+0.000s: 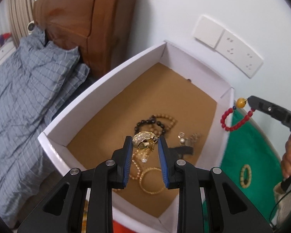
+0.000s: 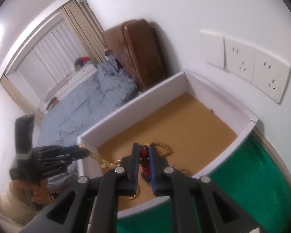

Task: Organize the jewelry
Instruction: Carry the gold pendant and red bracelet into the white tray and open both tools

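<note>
A white box [image 1: 106, 81] with a brown floor holds several pieces: a dark bead bracelet [image 1: 145, 123], a tan bead bracelet [image 1: 167, 119], a gold bangle [image 1: 151, 180] and silver pieces [image 1: 188, 137]. My left gripper [image 1: 144, 138] is shut on a gold necklace pendant [image 1: 142, 138], its chain hanging down over the box. My right gripper [image 2: 144, 147] is shut on a red bead bracelet [image 2: 145, 162] with a yellow bead [image 1: 240, 102], held above the box's right edge [image 2: 242, 136]. The left gripper also shows in the right wrist view [image 2: 83, 151] with its gold chain [image 2: 99, 159].
The box sits on a green cloth [image 1: 248, 155] where a yellowish bead bracelet [image 1: 246, 175] lies. Wall sockets [image 1: 229, 44] are behind the box. A bed with grey checked bedding [image 1: 25, 97] and a brown headboard [image 1: 87, 19] lies to the left.
</note>
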{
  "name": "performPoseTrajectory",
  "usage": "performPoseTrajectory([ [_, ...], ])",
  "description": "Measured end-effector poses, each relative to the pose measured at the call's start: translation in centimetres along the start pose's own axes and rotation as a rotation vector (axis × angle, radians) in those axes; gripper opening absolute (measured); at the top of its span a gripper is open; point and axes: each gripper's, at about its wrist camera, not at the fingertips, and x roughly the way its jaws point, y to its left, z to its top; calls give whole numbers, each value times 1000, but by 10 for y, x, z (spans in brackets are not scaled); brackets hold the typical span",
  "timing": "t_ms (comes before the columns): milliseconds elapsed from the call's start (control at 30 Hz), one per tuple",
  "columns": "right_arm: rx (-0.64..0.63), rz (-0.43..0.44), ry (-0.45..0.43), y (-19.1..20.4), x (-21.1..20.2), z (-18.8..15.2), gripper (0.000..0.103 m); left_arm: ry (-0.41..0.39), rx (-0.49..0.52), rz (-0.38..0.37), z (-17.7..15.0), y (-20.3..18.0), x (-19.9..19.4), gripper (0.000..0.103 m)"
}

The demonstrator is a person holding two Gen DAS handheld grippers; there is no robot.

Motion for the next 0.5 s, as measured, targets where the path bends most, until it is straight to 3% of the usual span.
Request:
performPoseTrajectory([
  [267, -10, -86, 143, -34, 89, 4, 10, 60, -35, 24, 10, 16, 62, 26],
  [400, -21, -121, 162, -35, 112, 2, 13, 77, -45, 26, 13, 18, 85, 27],
  [467, -3, -116, 147, -35, 112, 3, 15, 88, -45, 61, 16, 20, 90, 35],
  [500, 13, -116, 127, -34, 106, 5, 19, 87, -49, 69, 16, 21, 89, 47],
])
